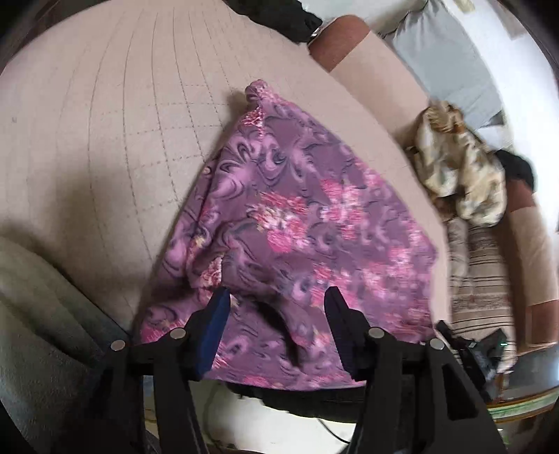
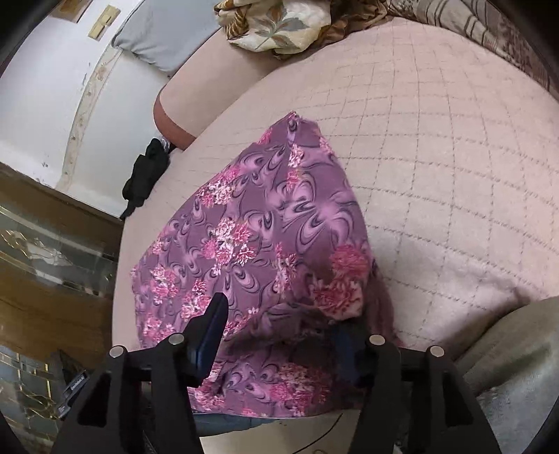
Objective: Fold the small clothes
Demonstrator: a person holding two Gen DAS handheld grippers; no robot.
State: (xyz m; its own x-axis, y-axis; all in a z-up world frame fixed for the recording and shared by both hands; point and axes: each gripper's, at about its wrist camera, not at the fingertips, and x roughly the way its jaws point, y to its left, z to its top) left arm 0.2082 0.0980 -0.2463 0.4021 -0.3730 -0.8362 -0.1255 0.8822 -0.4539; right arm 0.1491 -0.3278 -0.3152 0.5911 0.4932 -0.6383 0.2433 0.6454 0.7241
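Fingers of your left gripper [image 1: 277,300] stood spread over the purple floral cloth [image 1: 297,223] on the quilted pink cover [image 1: 104,139]; your right gripper [image 2: 290,314] had one finger hidden under fabric, grip unclear.

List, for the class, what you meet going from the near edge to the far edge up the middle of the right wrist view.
Right gripper with its jaws apart → purple floral garment lying on the pink quilted cover → bare stretch of that cover → crumpled beige leaf-print cloth at the far edge.
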